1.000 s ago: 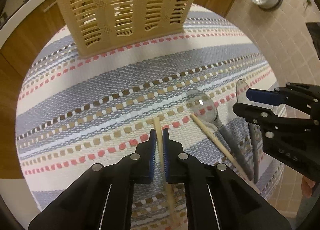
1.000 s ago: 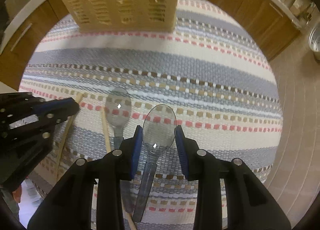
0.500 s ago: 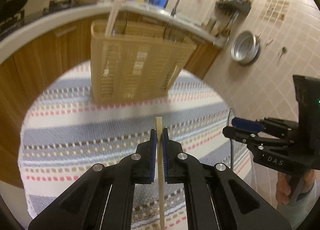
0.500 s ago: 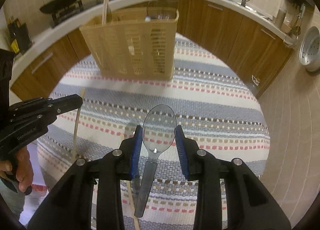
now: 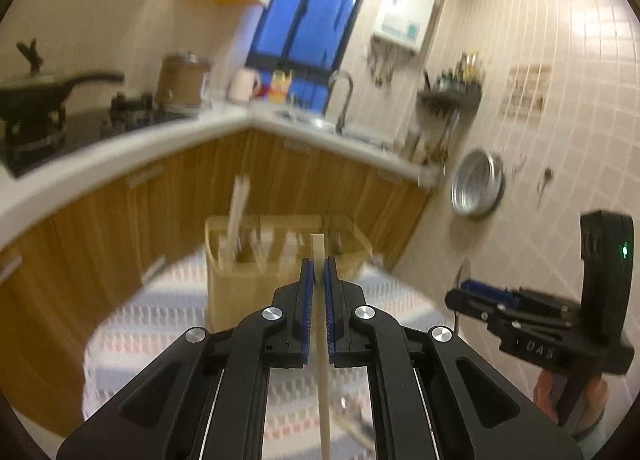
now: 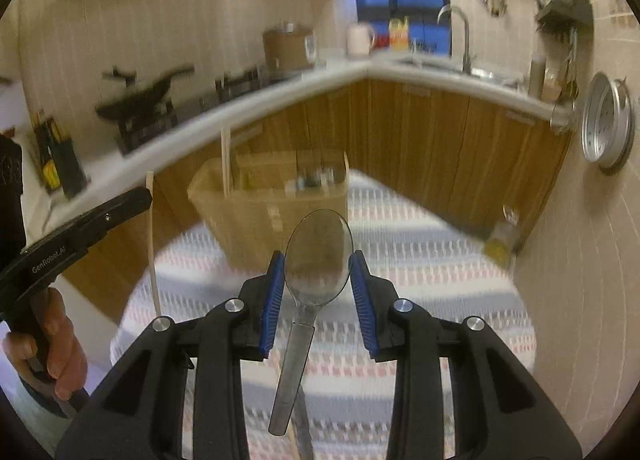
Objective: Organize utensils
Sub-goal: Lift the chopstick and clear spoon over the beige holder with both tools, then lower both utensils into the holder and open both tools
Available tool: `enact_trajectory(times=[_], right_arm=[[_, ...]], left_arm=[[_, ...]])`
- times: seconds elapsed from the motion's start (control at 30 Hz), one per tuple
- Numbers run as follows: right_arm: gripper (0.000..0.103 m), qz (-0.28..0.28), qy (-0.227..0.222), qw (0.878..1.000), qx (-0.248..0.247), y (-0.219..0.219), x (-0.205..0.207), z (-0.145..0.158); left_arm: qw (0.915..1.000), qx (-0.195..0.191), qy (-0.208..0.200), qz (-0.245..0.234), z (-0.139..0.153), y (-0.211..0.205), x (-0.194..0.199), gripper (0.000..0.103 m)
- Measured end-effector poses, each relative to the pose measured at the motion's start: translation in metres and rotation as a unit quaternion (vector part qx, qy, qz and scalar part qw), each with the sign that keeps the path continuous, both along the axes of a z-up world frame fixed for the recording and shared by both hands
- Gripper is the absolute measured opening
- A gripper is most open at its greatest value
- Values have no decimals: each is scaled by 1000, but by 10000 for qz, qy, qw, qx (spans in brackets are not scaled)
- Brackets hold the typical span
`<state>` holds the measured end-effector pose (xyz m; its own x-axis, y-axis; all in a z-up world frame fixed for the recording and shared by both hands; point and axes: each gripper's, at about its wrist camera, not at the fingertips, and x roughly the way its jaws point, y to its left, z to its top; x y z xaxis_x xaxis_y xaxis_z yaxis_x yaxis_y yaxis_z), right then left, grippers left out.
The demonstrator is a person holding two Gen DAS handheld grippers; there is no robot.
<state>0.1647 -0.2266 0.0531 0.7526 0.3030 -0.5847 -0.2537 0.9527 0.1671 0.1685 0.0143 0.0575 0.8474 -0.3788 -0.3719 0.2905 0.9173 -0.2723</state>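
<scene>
Left tool (image 5: 316,280), side marked "GenRobot.AI", clamps a chopstick (image 5: 323,380). Right tool (image 6: 318,284), lettered perhaps "DAS", grips a clear spoon (image 6: 318,260). Basket (image 6: 272,216) at 12 o'clock on table (image 6: 420,260).

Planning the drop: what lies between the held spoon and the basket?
In the right wrist view, only bare striped cloth separates the spoon from the basket.

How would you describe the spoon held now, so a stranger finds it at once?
Start at the round table with the striped cloth and the tan slotted basket on it. In front, the right hand-held gripper pinches a clear plastic spoon by its bowl; unlike the wooden chopstick nearby, it is see-through.
</scene>
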Motion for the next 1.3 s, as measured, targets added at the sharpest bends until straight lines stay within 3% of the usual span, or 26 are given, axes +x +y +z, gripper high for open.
enact_trajectory(times=[0.33,0.6,0.7,1.07,1.3], right_arm=[[30,-511,-976,9913,718,4,54,45],[30,-923,-1602,9794,811,13,100,41],[30,-1050,-1888,9739,692,18,110,31],[30,-917,-2106,9731,167,46,127,-9],[31,-823,-1970,9769,81,52,131,-22]], left_arm=[[9915,-347,-1193,394,50,3,31,3],[9787,-651,-1818,704,56,-3,62,3],[9766,-633,-1894,799,47,-9,75,3],[9695,-363,-2078,1251,19,-19,94,4],[9730,-249,-1949,1209,2,-20,98,4]])
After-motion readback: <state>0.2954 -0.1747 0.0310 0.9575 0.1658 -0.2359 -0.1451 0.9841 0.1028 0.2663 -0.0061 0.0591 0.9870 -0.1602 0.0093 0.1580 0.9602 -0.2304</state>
